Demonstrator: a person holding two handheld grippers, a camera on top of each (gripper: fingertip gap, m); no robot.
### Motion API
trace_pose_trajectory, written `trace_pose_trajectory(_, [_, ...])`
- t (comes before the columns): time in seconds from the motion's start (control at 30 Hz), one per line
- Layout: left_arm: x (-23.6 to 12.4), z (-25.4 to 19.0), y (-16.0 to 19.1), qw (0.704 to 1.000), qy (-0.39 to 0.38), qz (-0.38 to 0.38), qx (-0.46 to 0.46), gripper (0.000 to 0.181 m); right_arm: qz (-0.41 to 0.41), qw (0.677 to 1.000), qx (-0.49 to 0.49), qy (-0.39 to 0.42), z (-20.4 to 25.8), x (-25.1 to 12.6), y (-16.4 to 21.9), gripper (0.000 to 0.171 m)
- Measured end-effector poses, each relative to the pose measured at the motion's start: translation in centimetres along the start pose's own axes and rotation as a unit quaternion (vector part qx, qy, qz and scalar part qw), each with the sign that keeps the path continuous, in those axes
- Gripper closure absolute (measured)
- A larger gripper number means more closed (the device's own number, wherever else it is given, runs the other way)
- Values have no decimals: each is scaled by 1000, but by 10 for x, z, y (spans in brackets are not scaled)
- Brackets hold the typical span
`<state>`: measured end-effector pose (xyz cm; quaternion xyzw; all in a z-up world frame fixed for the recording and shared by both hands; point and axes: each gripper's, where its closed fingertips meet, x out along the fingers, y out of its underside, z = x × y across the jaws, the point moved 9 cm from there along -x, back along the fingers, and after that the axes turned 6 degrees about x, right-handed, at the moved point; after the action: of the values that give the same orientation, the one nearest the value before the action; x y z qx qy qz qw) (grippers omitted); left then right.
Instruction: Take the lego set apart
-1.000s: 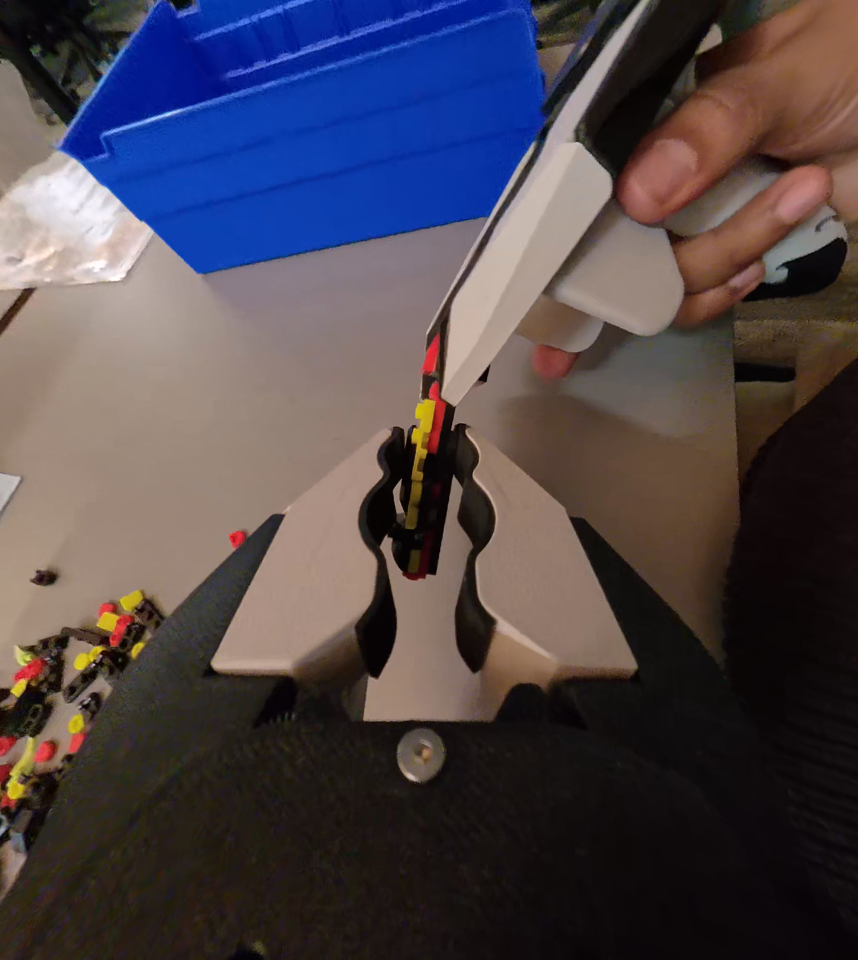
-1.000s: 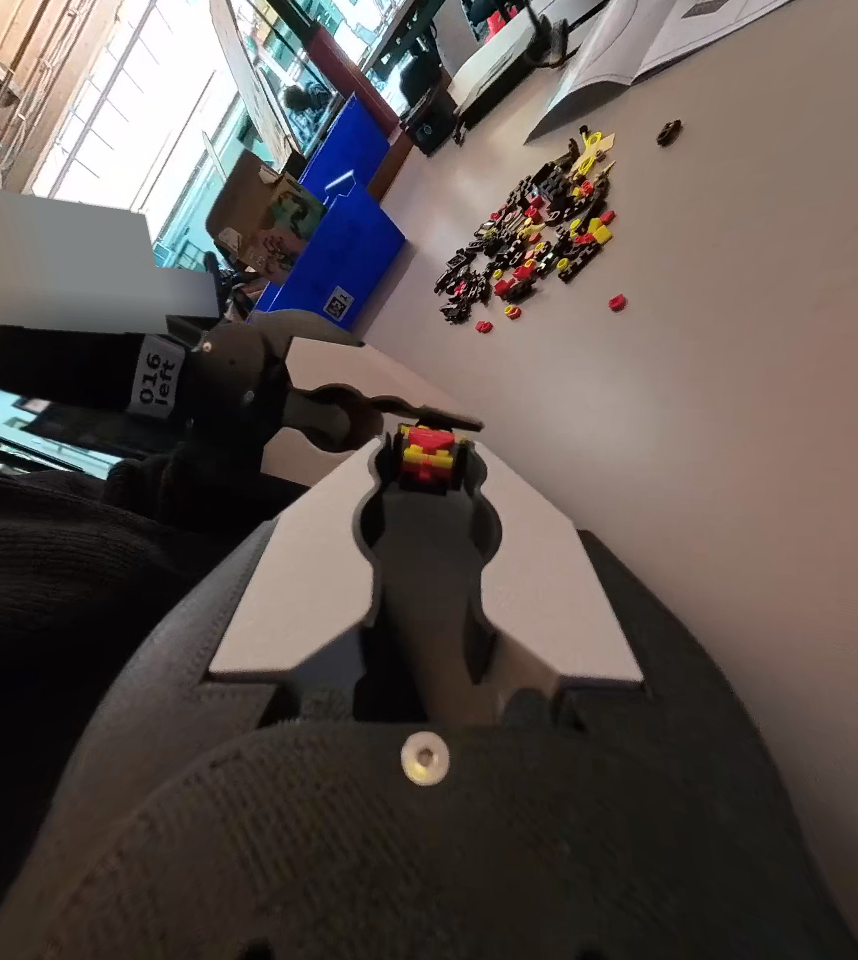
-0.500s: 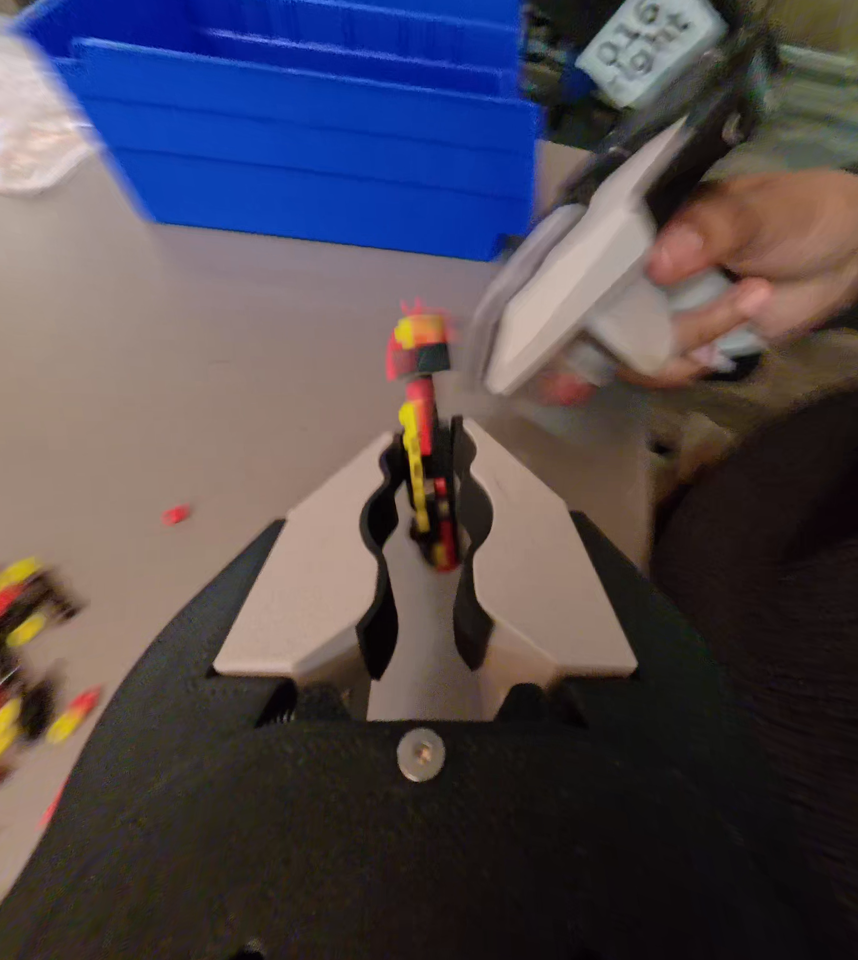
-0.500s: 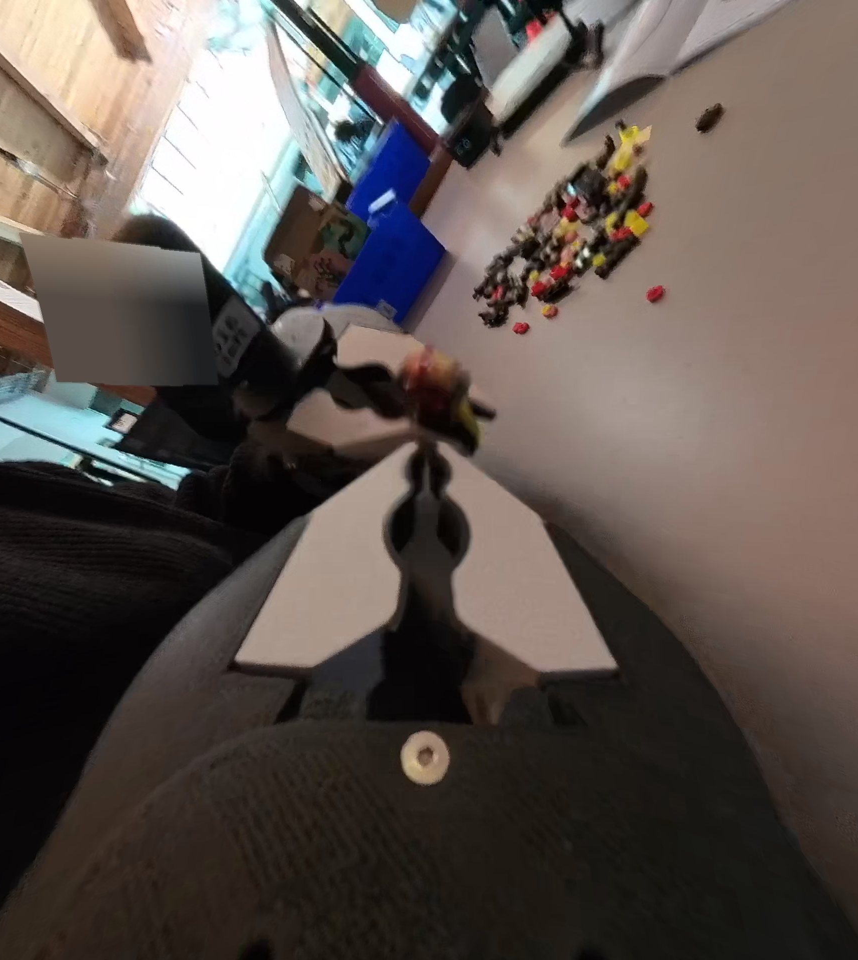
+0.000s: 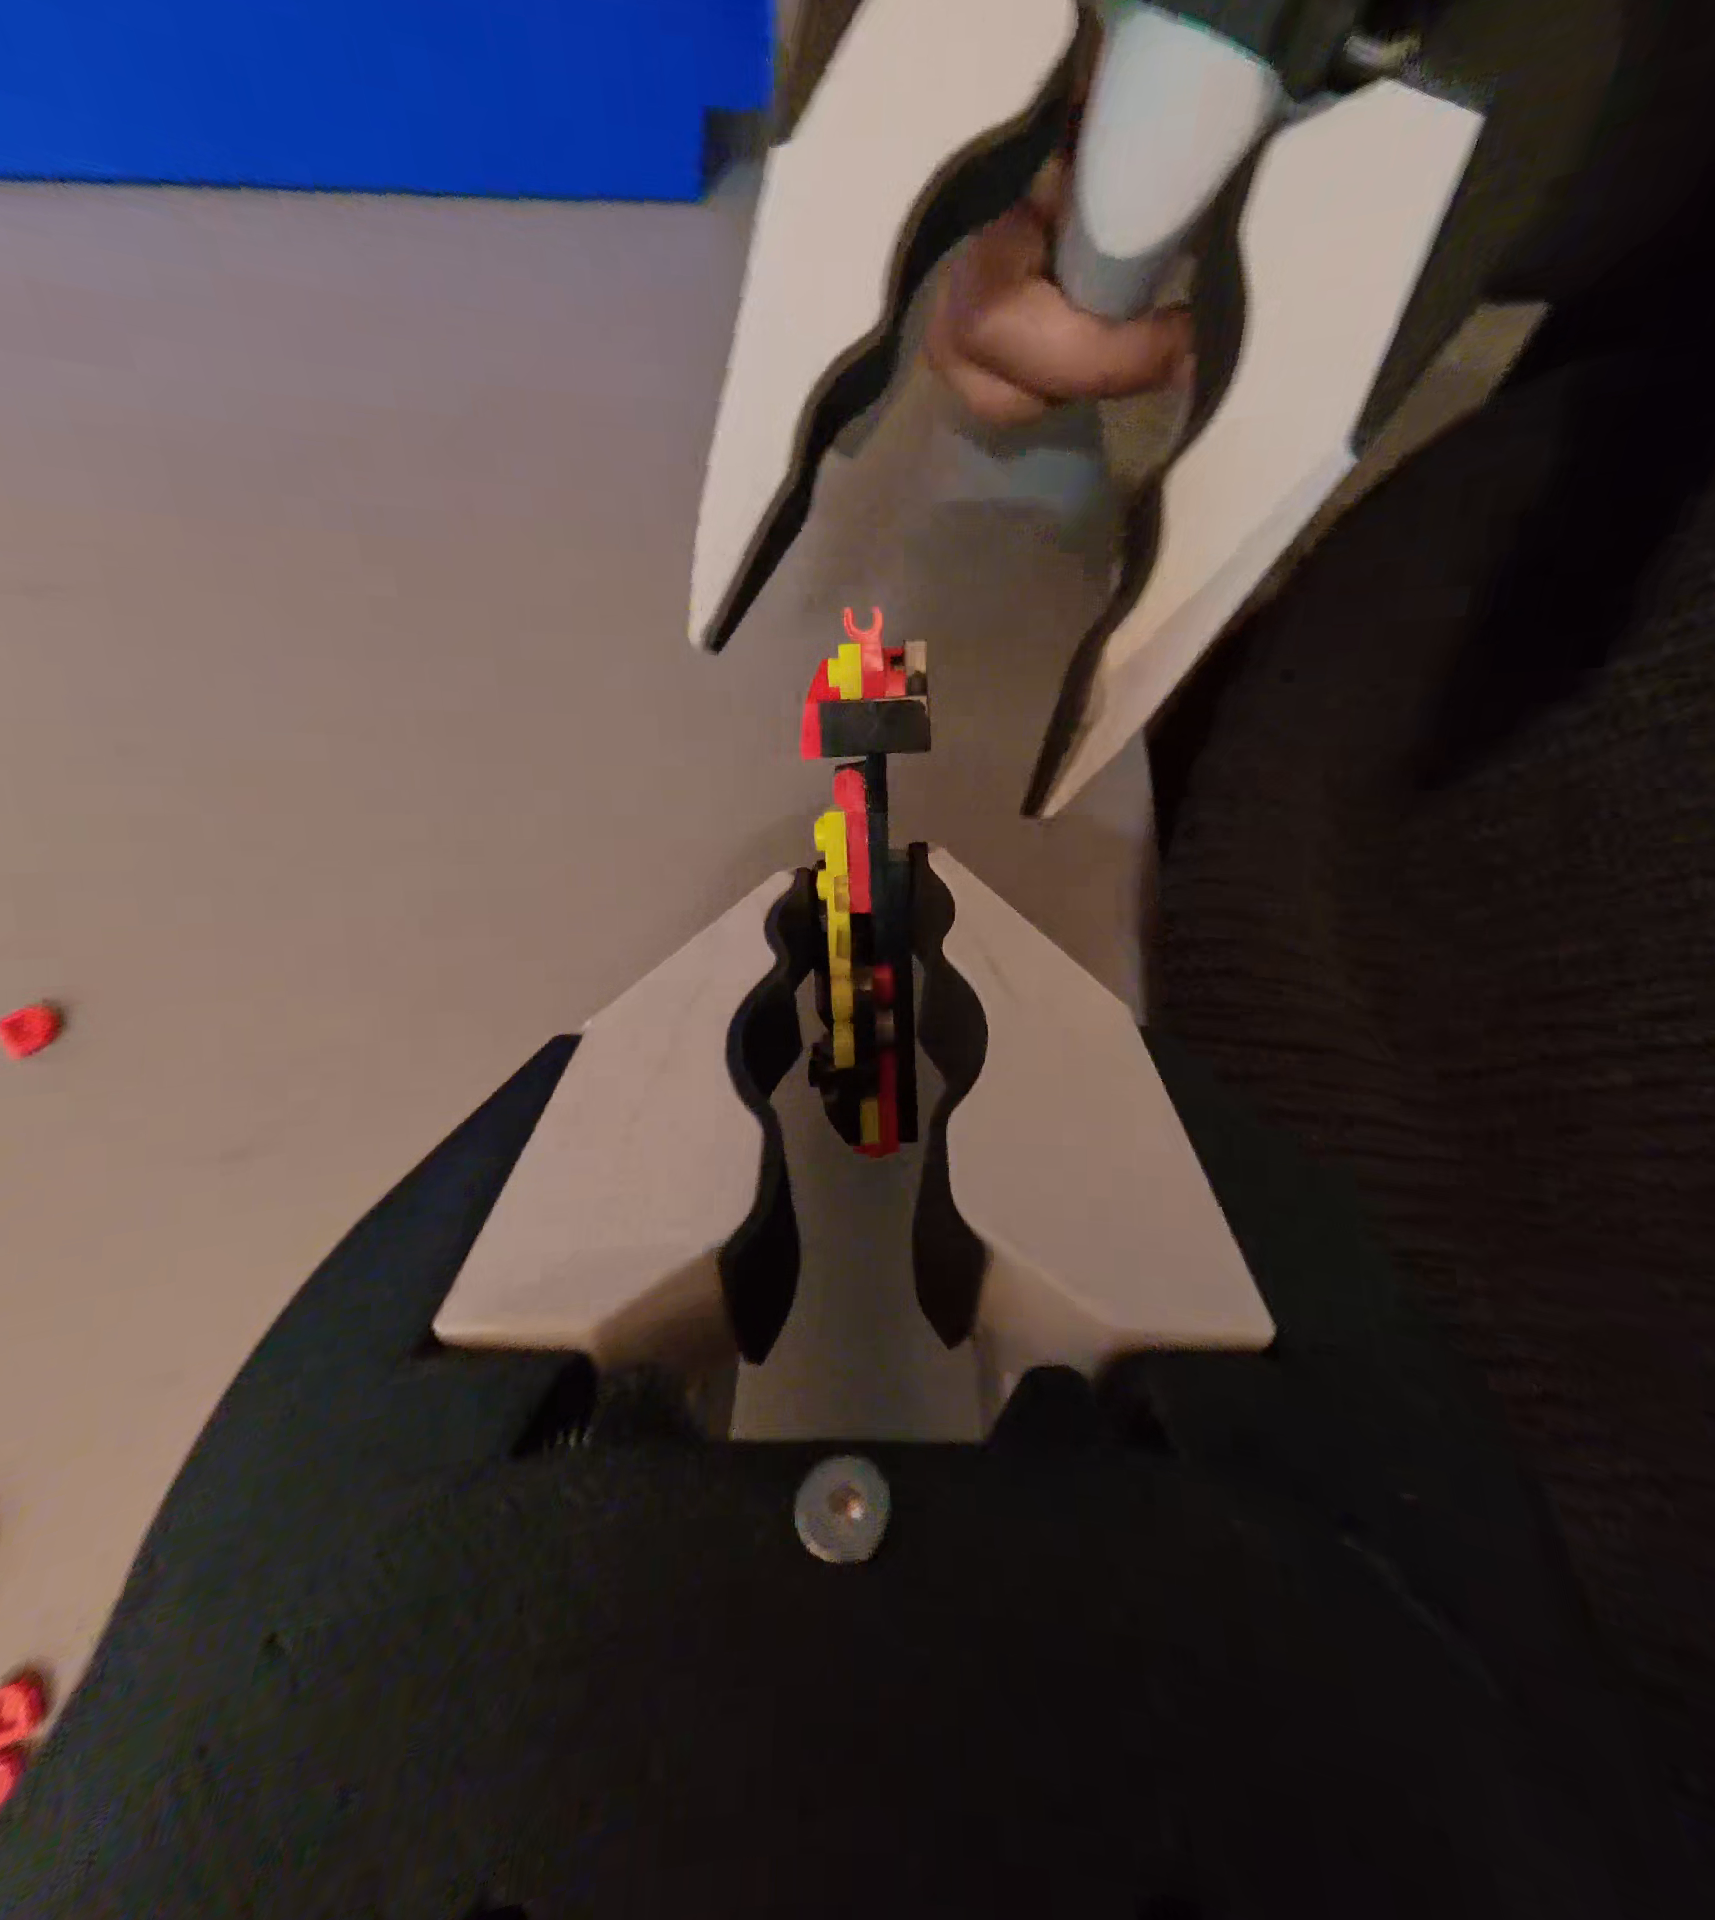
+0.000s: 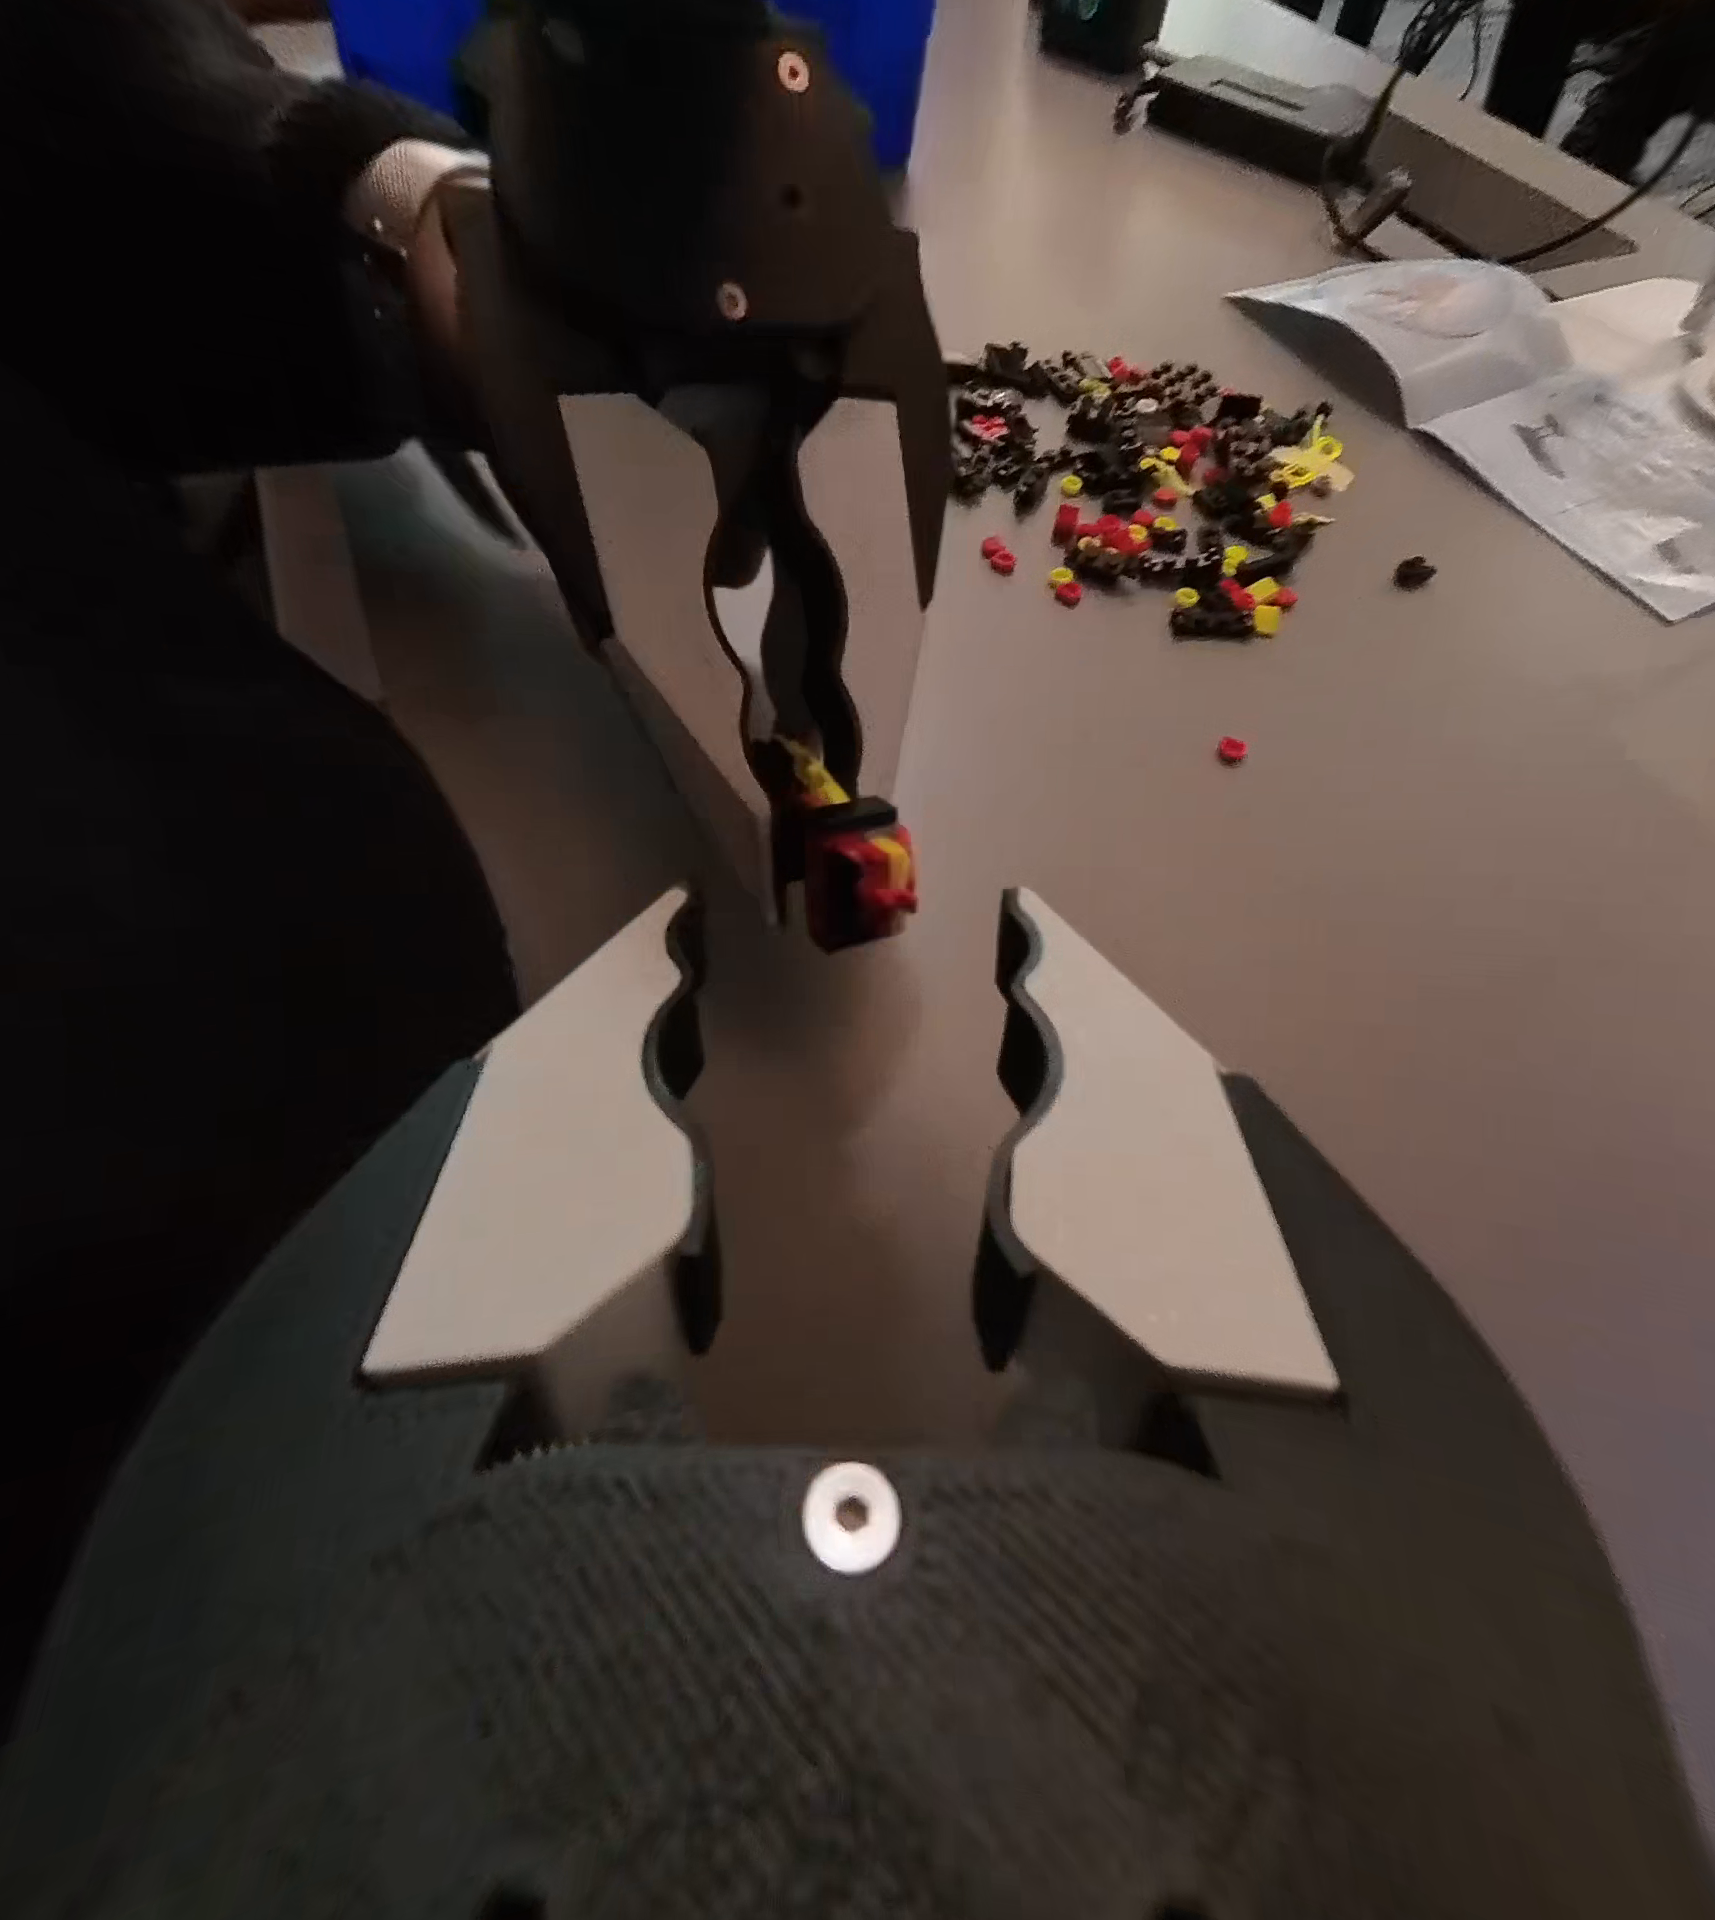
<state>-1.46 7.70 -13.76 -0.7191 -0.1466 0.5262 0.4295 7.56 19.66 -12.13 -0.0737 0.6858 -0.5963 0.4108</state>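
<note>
left gripper (image 5: 863, 868) clamps lego piece (image 5: 863, 831) (right gripper (image 6: 842, 935) spread).

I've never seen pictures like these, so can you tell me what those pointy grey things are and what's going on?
They are hand-held grabbers, each with two grey fingers, and each carries a camera. One picture looks along the left gripper, which is pinching a thin red, yellow and black lego piece. The other looks along the right gripper, open and empty, facing that piece. On the grey table lie a heap of loose small lego bits and an open paper booklet.
</note>
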Motion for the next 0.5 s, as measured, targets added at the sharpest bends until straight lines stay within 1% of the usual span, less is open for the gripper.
trace_pose_trajectory(0.03, [2, -4, 0, 1000, 8, 10, 13, 164, 8, 1000, -6, -8, 2, 1, 2, 117])
trace_pose_trajectory(0.07, [4, -7, 1, 999, 11, 21, 25, 164, 9, 1000, -14, -25, 4, 1, 3, 126])
trace_pose_trajectory(0.13, [8, -13, 3, 998, 24, 35, 53, 164, 8, 997, -26, -68, 12, 1, 6, 137])
trace_pose_trajectory(0.23, [11, -25, 3, 994, 68, 26, 87, 164, 13, 994, -49, -94, 19, 2, 7, 140])
trace_pose_trajectory(0.3, [11, -29, 1, 992, 74, 23, 101, 164, 27, 990, -57, -123, 26, 3, 10, 150])
trace_pose_trajectory(0.33, [11, -31, 2, 991, 80, 26, 106, 164, 32, 989, -61, -130, 28, 3, 11, 149])
trace_pose_trajectory(0.43, [10, -31, 2, 991, 87, 20, 97, 164, 38, 989, -64, -129, 28, 3, 8, 150])
trace_pose_trajectory(0.5, [5, -24, 0, 996, 68, 0, 60, 163, 30, 993, -53, -97, 23, 1, 2, 151])
